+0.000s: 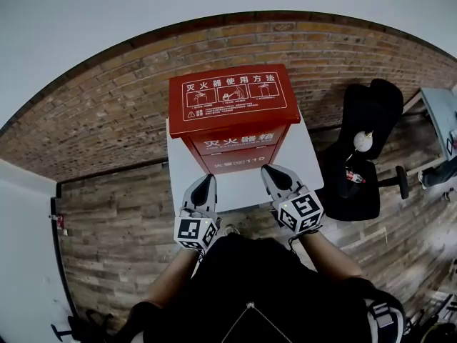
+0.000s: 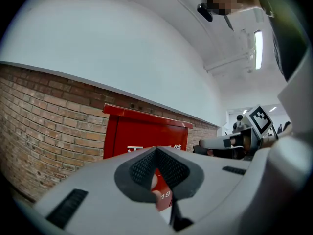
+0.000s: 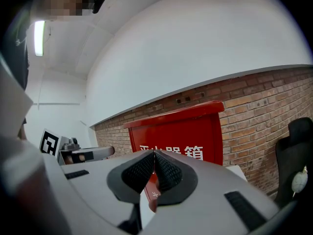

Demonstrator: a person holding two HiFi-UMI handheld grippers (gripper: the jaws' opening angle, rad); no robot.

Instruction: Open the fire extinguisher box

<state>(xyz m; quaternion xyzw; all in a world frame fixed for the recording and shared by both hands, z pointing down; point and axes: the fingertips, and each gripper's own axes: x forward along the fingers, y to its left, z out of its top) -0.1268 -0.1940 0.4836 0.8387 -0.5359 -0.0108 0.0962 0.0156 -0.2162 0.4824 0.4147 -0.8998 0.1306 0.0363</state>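
Note:
A red fire extinguisher box [image 1: 233, 113] with white print stands on a white platform [image 1: 246, 186] against the brick wall, its lid down. My left gripper [image 1: 206, 179] is shut and empty, a short way in front of the box's lower left. To its right, my right gripper [image 1: 268, 171] is also shut with nothing in it, its tips near the box's lower right front. The left gripper view has the box [image 2: 146, 137] ahead past the closed jaws [image 2: 156, 153], and the right gripper [image 2: 230, 141] shows at the side. From the right gripper view the box [image 3: 188, 136] lies straight beyond the shut tips [image 3: 154, 154].
A black office chair [image 1: 364, 148] with a small white object on it stands right of the platform. The floor is wood plank [image 1: 107, 234]. A white wall panel [image 1: 25, 249] is at the left. The brick wall [image 1: 107, 113] runs behind the box.

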